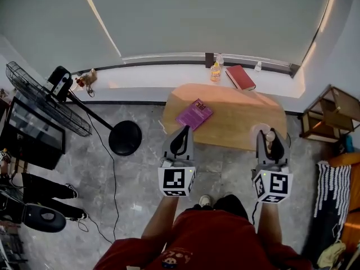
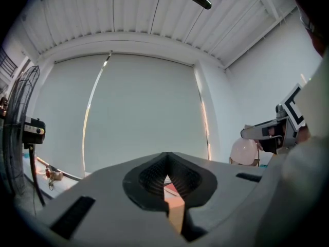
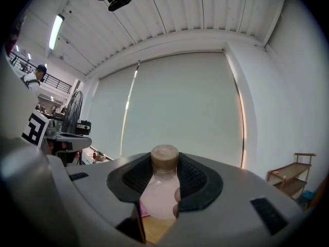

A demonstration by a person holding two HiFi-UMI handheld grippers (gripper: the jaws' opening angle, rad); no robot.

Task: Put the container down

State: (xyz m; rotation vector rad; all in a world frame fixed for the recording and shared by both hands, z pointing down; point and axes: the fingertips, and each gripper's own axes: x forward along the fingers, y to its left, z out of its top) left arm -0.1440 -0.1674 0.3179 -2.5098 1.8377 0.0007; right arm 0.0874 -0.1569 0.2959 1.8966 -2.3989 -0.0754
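Now my right hand-held gripper (image 3: 164, 176) clamps the container (image 3: 157, 197) upright (stopper on top), over the counter's (image 1: 236, 117) near right corner.

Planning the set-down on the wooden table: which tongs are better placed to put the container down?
Right. The right tongs clamp the corked container, with the table showing just beneath it; the left tongs are shut and empty.
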